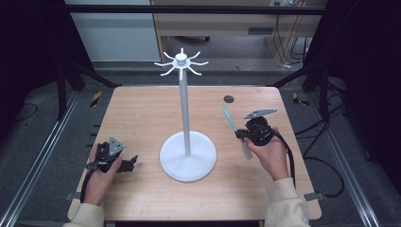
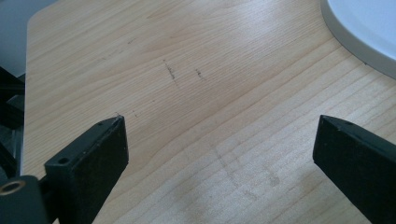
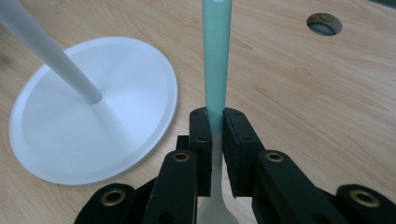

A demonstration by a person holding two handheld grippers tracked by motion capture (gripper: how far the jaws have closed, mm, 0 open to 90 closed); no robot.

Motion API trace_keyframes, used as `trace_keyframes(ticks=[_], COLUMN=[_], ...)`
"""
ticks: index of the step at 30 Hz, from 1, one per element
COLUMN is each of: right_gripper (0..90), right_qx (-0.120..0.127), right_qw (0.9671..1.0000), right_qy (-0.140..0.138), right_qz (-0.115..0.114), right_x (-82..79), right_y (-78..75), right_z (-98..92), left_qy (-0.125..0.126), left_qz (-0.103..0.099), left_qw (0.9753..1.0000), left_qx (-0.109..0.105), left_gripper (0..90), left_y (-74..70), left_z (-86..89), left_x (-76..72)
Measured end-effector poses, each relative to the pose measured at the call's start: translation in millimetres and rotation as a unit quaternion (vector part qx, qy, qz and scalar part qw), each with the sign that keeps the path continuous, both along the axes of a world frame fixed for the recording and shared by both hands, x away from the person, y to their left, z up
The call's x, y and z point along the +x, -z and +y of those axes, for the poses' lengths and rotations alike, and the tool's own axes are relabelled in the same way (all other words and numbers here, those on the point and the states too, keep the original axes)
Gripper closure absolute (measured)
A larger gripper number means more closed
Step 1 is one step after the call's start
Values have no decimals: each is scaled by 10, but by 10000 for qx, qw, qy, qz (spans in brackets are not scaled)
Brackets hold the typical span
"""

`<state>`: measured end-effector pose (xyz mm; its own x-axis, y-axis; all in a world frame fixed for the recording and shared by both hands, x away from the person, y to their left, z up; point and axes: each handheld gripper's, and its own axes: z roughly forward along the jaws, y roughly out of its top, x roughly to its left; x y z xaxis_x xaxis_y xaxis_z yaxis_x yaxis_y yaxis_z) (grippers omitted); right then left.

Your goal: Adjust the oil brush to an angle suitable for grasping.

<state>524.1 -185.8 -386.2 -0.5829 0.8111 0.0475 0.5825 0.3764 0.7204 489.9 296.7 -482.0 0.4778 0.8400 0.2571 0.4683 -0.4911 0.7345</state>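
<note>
No legible text, label, brand, number or sign appears on any surface. The table (image 1: 142, 113) bears only faint pencil-like scratch marks (image 2: 184, 74), which form no readable characters.

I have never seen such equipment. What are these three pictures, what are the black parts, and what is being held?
A person at a wooden table holds a hand-operated gripper in each hand. One picture looks down from above; the other two come from cameras riding on the grippers. The left gripper is open over bare wood. The right gripper is shut on a utensil with a pale green handle; its working end is hidden. Between them stands a white stand: round base, tall pole, hooks on top.
</note>
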Motion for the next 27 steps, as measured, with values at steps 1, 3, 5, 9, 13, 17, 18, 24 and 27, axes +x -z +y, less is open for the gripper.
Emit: trace_keyframes(ticks=[1,3,5,9,13,17,18,24,27], right_gripper=[823,823,823,823,823,823,823,823,823], right_qx=[18,79,88,189,241,387,395,551,665], right_qw=[10000,9999,9998,9992,9982,9969,9965,9940,9924], right_qy=[5,-7,-58,-54,-100,-147,-162,-167,-162], right_qz=[-31,-97,-179,-350,-545,-674,-722,-931,-1025], right_x=[-9,-29,-49,-104,-162,-220,-229,-297,-325], right_y=[-8,-22,-36,-75,-138,-210,-227,-324,-368], right_z=[0,5,31,95,158,194,203,228,225], left_qy=[-6,-10,-6,6,25,30,27,26,35], left_qz=[-6,-31,-38,-70,-71,-61,-62,-56,-57], left_qw=[10000,10000,10000,10000,9999,9999,9999,10000,10000], left_qx=[-7,-8,-24,-60,-71,-75,-77,-68,-65], left_gripper=[29,29,29,29,29,29,29,29,29], left_y=[-2,-9,-12,-20,-22,-22,-20,-21,-22], left_z=[0,1,-2,-1,-2,-5,-4,-7,-9], left_x=[-1,0,0,-3,-4,-3,-1,-1,-3])
